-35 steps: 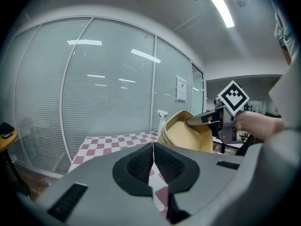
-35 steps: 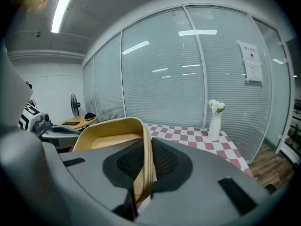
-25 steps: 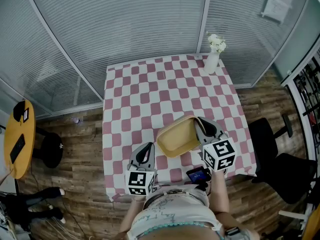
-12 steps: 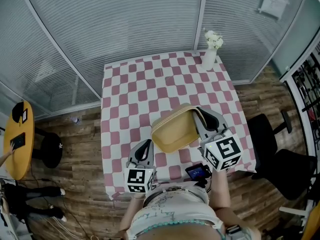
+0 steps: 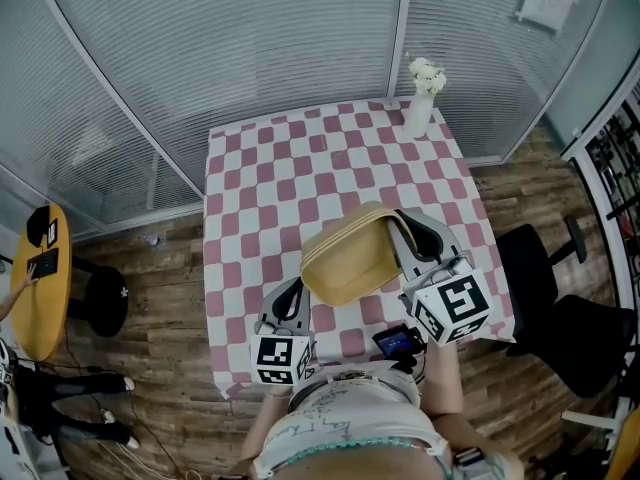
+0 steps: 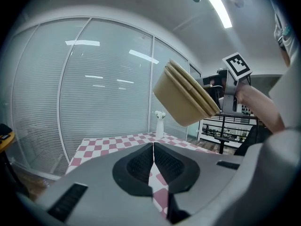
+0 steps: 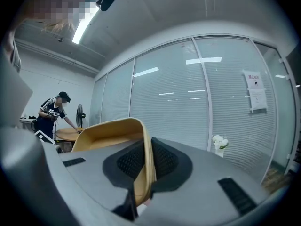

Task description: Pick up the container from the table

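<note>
The tan rectangular container (image 5: 350, 258) hangs tilted above the checked table (image 5: 260, 178), clear of the cloth. My right gripper (image 5: 402, 230) is shut on its right rim; in the right gripper view the rim (image 7: 148, 161) stands pinched between the two pads and the container (image 7: 101, 131) opens toward the left. My left gripper (image 5: 293, 298) rests low near the table's front edge, jaws shut and empty. In the left gripper view the closed jaws (image 6: 153, 160) point over the cloth, and the lifted container (image 6: 186, 98) hangs up at the right.
A white vase with flowers (image 5: 420, 103) stands at the table's far right corner. Glass walls with blinds surround the table. A black chair (image 5: 560, 298) is at the right, a round yellow table (image 5: 40, 278) at the left. A person (image 7: 52, 113) stands by it.
My right gripper has risen with the container, which now hangs higher over the table and more tilted. The left gripper has stayed where it was.
</note>
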